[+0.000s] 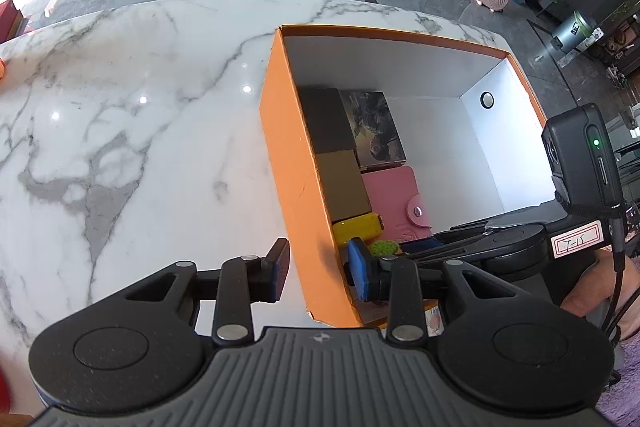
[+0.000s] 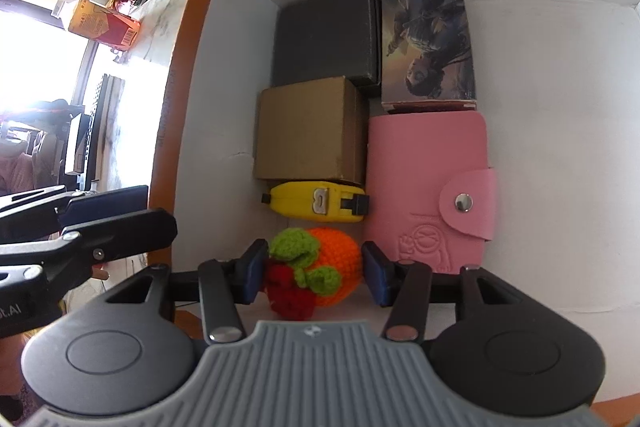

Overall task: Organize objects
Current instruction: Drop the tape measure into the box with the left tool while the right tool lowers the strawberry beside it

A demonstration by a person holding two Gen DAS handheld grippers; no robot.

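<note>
Two grippers at the orange box [image 1: 296,187]: the right one [image 2: 315,269] pinches a crochet fruit [image 2: 320,273] inside it, at 6 o'clock from the yellow tape measure [image 2: 316,205], while the left one [image 1: 320,269] straddles the box's wall, fingers spread.

Left gripper [image 1: 318,269]: black linkage arms, silver rivets, blue finger pads [image 1: 362,275], ribbed grey housing. Right gripper [image 2: 314,273]: same build, white handwritten label, green LED, black cable.
</note>
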